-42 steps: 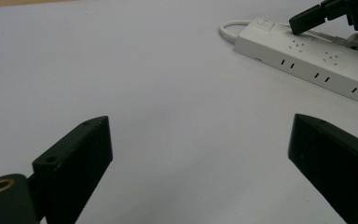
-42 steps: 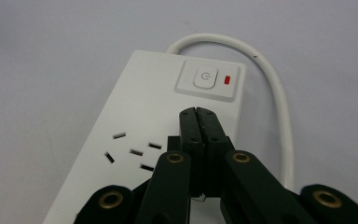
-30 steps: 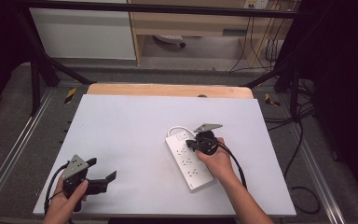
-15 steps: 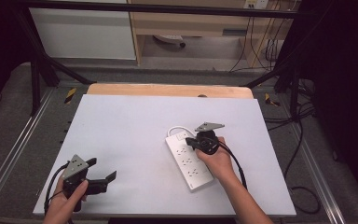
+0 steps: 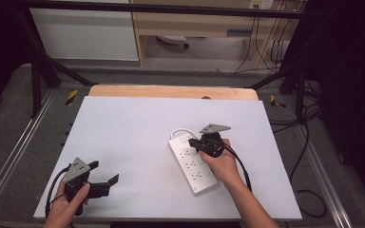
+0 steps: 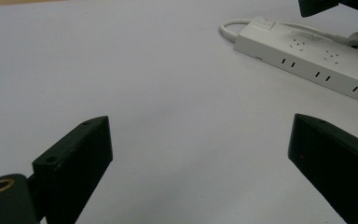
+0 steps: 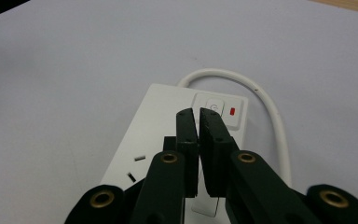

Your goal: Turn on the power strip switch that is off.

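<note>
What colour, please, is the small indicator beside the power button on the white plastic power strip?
Red; the small indicator beside the power button shows best in the right gripper view.

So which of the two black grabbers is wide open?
The left gripper. Its jaws stand far apart over bare table, while the right gripper is shut above the power strip.

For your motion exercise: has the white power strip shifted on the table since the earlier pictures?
No. The power strip lies at the same spot and angle against the table's wooden far edge.
</note>
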A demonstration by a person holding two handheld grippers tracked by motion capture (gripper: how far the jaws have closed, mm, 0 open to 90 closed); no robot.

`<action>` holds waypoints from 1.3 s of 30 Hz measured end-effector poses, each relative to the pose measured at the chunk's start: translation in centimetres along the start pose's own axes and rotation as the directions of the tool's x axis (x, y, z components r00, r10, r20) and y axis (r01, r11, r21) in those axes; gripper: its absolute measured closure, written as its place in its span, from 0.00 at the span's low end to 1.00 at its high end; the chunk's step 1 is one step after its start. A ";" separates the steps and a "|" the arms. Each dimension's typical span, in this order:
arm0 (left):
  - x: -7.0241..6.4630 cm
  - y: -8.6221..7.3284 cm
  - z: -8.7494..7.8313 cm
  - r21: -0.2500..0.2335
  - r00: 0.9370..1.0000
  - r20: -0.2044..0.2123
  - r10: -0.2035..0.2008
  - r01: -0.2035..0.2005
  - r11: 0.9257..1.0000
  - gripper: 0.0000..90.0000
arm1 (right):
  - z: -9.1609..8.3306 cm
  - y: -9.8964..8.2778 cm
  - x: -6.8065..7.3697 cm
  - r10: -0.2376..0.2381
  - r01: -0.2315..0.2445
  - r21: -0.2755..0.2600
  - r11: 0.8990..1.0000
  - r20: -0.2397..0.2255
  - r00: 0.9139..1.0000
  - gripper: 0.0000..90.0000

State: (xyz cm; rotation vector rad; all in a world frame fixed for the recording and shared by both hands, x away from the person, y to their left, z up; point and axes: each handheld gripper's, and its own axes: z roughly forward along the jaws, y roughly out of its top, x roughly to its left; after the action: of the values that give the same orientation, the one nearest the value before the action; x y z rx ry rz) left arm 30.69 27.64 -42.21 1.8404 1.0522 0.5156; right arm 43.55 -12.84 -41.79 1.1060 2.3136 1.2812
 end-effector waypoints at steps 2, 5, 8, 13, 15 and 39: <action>0.0 0.0 0.0 0.000 1.000 0.000 0.001 -0.001 1.000 0.07 | -0.1 0.0 0.0 -0.003 0.003 -0.003 1.000 -0.001 1.000 0.96; 0.0 0.0 0.0 0.001 1.000 0.001 0.002 -0.002 1.000 0.07 | -0.3 0.1 0.1 0.002 -0.002 -0.008 1.000 -0.004 1.000 0.94; 0.0 0.0 0.0 0.001 1.000 0.001 0.002 -0.002 1.000 0.07 | -0.4 0.2 0.2 0.002 -0.002 -0.012 1.000 -0.002 1.000 0.92; 0.0 0.0 0.0 0.000 1.000 0.002 0.001 -0.001 1.000 0.07 | -0.8 0.3 0.3 0.001 -0.001 -0.029 1.000 -0.003 1.000 0.90; 0.0 0.0 0.0 0.000 1.000 0.002 0.002 -0.002 1.000 0.07 | -0.9 0.4 0.3 0.001 -0.002 -0.034 0.999 -0.004 1.000 0.90; -0.1 0.0 0.1 0.004 1.000 0.011 0.002 -0.002 1.000 0.07 | -2.8 1.0 0.1 0.038 -0.037 -0.089 0.995 0.013 0.999 0.68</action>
State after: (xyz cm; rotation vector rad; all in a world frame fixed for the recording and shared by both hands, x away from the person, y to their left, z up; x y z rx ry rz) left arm 30.69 27.53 -42.26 1.8458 1.0447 0.5041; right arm 42.43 -14.14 -39.39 1.1312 2.2119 1.3705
